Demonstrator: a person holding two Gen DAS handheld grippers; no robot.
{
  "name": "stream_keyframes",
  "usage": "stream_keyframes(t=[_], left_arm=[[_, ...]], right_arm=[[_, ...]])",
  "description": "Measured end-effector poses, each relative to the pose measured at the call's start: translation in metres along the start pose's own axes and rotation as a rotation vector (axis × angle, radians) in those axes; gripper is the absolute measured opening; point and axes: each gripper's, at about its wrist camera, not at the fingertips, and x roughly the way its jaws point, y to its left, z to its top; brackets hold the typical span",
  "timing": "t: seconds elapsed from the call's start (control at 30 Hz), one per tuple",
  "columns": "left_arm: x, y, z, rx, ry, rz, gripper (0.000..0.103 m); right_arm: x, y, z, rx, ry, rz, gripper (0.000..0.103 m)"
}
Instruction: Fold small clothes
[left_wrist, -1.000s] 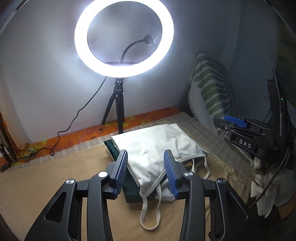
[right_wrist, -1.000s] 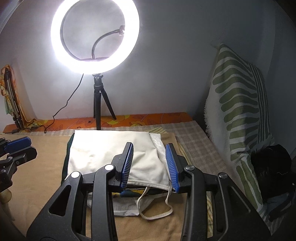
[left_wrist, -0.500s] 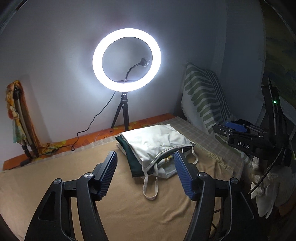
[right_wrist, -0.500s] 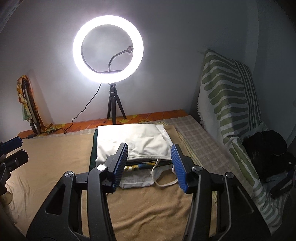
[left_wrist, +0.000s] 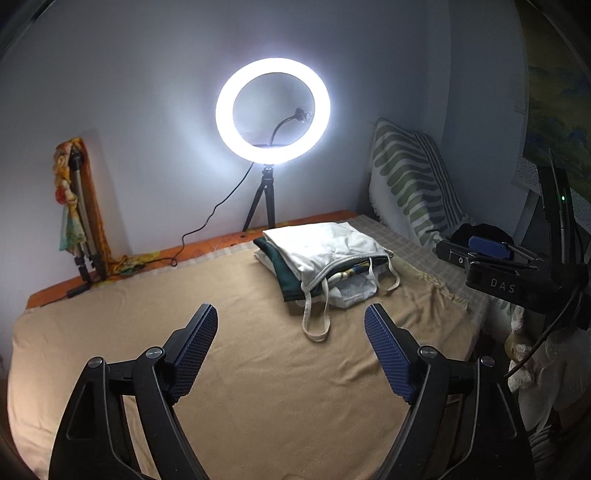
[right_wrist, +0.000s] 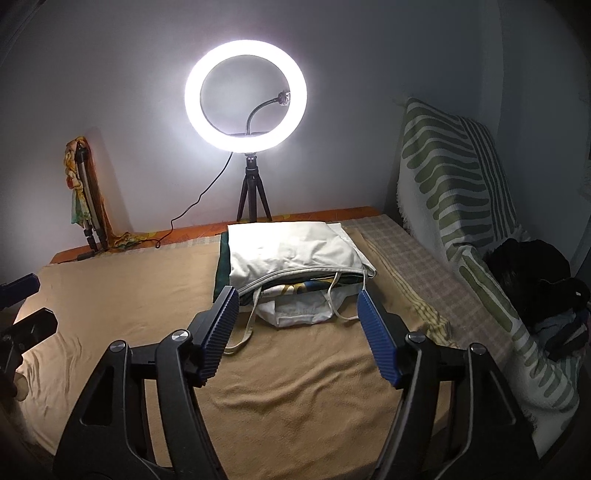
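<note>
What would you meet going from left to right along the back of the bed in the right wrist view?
Folded tripod wrapped in colourful cloth → ring light on its tripod → stack of folded clothes → green-striped cushion → dark bundle.

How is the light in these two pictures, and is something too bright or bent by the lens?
Left wrist view: the ring light glares white with a halo on the wall; frame corners dark, edges curved by the fisheye. Right wrist view: same glare, top of the white garment bright, the pile of dark clothes nearly black.

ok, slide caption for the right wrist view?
Right tongs open and empty, short of the folded clothes stack on the tan blanket.
</note>
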Motion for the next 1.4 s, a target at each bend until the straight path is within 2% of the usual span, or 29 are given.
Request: stream_keyframes(t=[0.03,0.17,0.3,0.4,0.7,1.4], left_arm=[[-0.002,0.0,-0.002,-0.001,-0.002,0.008,0.082],[-0.008,-0.002,-0.005,0.014,-0.023,0.048,0.083],[-0.015,-0.008,-0.008,0.065,-0.05,0.083,0.09],[-0.02,-0.01,-0.011,0.069,-0.076,0.102,0.102],[-0.025,-0.008,-0.016,0.049,-0.077,0.137,0.103],[-0.022,-0.002,-0.025,0.038,-0.033,0.148,0.103]], right_arm=[[-0.002,0.001,-0.002,0.005,-0.004,0.005,0.082],[-0.009,0.006,-0.008,-0.004,-0.039,-0.004,0.086],[-0.018,0.008,-0.013,-0.008,-0.087,-0.022,0.103],[-0.024,0.01,-0.015,-0.011,-0.118,-0.045,0.103],[-0.026,0.018,-0.016,0.039,-0.124,-0.014,0.103],[-0.018,0.032,-0.028,-0.008,-0.116,-0.022,0.103]])
